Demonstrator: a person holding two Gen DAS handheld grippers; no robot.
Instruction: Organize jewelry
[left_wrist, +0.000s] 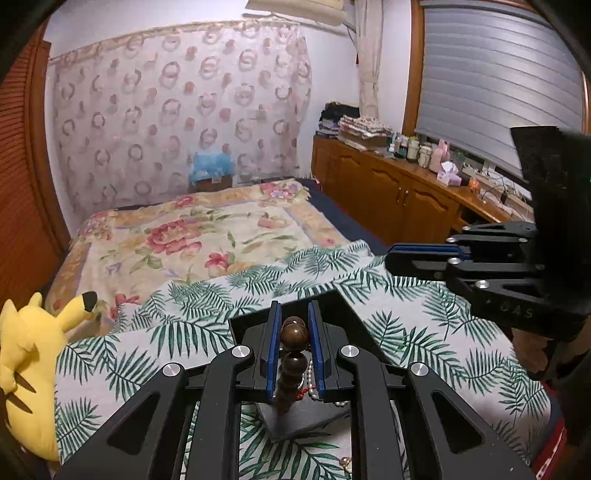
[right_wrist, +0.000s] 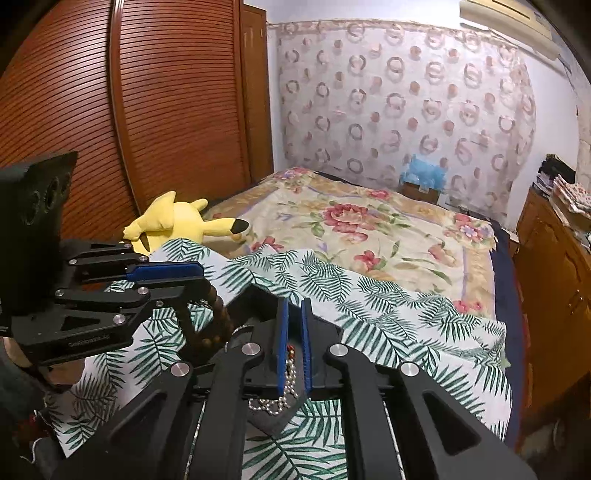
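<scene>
Bed w/ leaf-print cloth (left_wrist: 406, 325) – left gripper (left_wrist: 293, 347) clamped on wooden bead bracelet (left_wrist: 293, 334), lifting it clear; right gripper (right_wrist: 293, 343) nearly together, pearl strand (right_wrist: 290, 373) between jaws – grip unclear

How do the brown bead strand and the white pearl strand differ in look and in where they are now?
The brown bead strand has large, dark, glossy wooden-looking beads; the pearl strand has tiny white ones. The brown strand hangs lifted, pinched in the left gripper; the pearl strand lies mostly bunched on the black tray, running up between the right gripper's pads. Both are beaded strands.
</scene>
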